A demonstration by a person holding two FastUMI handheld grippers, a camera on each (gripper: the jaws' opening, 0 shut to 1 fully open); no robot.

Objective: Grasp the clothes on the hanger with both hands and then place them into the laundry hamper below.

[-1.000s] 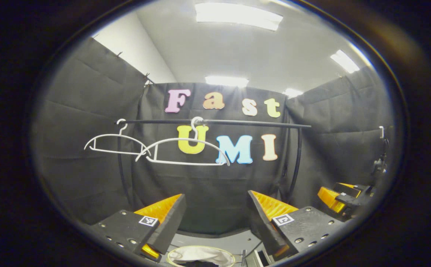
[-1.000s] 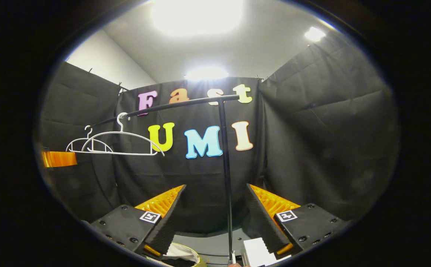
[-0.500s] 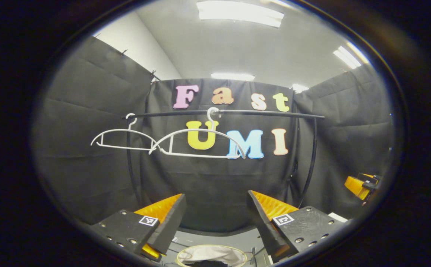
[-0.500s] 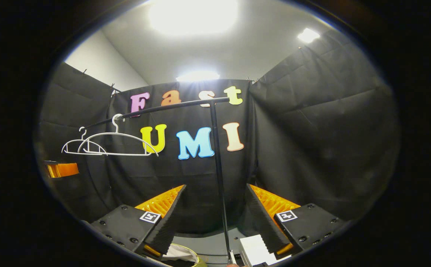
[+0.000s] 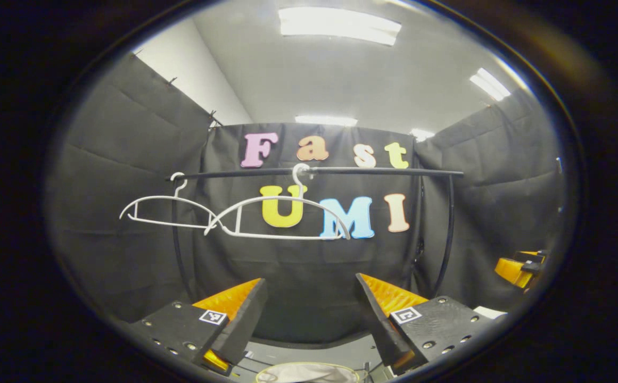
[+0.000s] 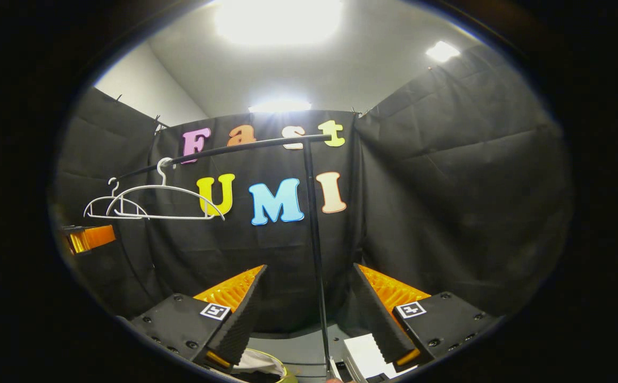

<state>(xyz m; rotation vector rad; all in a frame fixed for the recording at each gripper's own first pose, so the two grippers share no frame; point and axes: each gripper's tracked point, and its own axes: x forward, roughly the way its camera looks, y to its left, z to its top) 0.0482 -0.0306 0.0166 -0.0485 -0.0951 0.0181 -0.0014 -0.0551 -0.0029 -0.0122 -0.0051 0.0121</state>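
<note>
White plastic hangers, two of them, hang bare from the black rail (image 5: 372,171): the nearer hanger (image 5: 277,215) and the farther hanger (image 5: 162,210) carry no garment, so the clothes are no longer on them. Pale fabric lies inside the yellow-rimmed laundry hamper (image 5: 309,373) at the bottom edge of the left gripper view, below and between that gripper's fingers; the right gripper view catches the same hamper (image 6: 258,367) low and to its left, with what looks like crumpled pale cloth in it. From this the task seems essentially finished, and the step in hand is probably a clean retreat. The left gripper (image 5: 309,314) has its jaws spread wide with nothing between them, and the right gripper (image 6: 306,308) likewise stands wide apart and empty, the rail's black upright post (image 6: 314,239) passing between its fingers farther off. The right gripper also shows at the right edge of the left gripper view, well apart from the hangers. To do the retreat well, both tools should stay spread so no cloth trails out, and the right one should mind the post and the white box (image 6: 364,359) near its fingers. Whether any cloth drapes over the hamper's rim cannot be told.
</note>
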